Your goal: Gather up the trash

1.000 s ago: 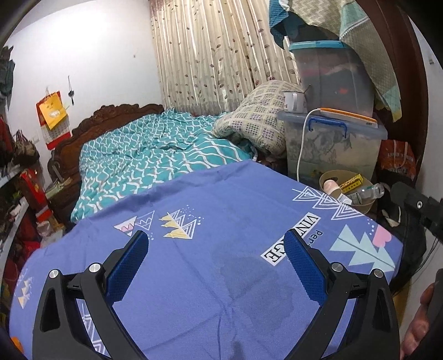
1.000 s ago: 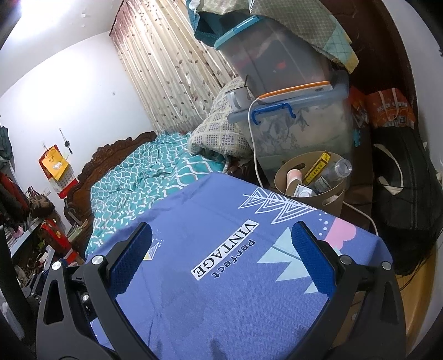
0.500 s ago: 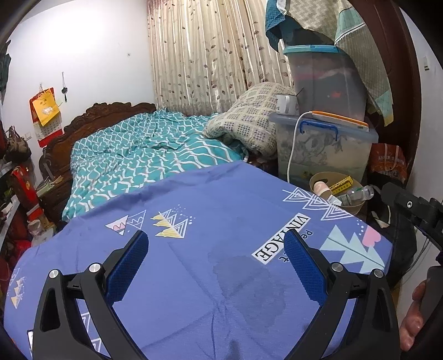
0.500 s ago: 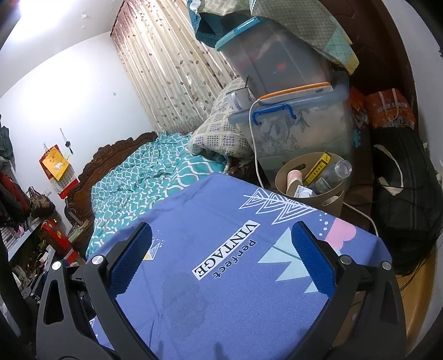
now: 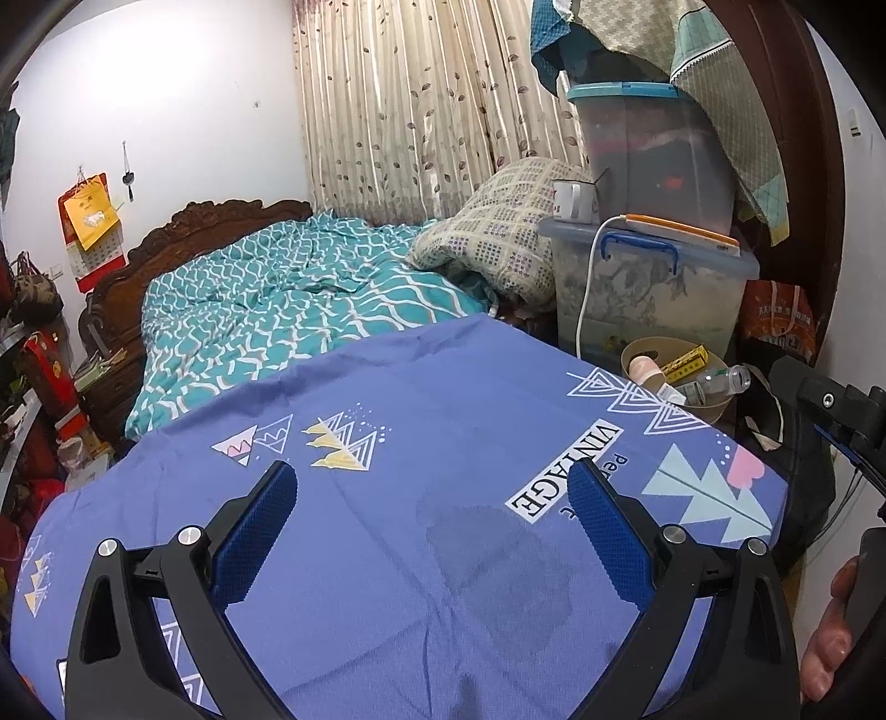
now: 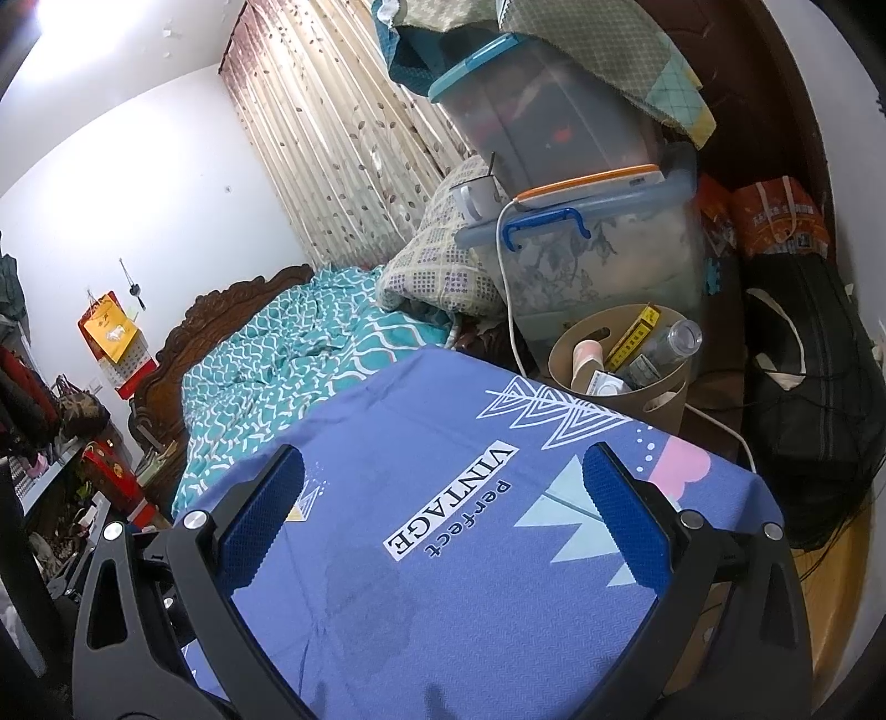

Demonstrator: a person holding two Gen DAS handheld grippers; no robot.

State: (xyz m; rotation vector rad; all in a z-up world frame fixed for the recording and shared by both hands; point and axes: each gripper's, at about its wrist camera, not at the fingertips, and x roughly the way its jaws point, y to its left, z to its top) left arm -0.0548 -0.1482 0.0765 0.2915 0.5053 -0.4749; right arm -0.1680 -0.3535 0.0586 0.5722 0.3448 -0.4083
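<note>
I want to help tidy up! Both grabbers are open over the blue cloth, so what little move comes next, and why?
Probably nothing more to grab: the blue cloth looks bare, and the tan bin already holds a bottle. I'd draw the open right gripper and left gripper back.

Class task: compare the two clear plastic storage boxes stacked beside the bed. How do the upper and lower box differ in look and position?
The upper box has a teal lid and is partly draped by a patterned cloth; the lower box has a pale blue lid with a blue handle and is uncovered. The upper box looks narrower and leaves room on the lower box's lid for a white mug. The upper box's contents look dark, the lower box's pale. Both are translucent and lidded.
</note>
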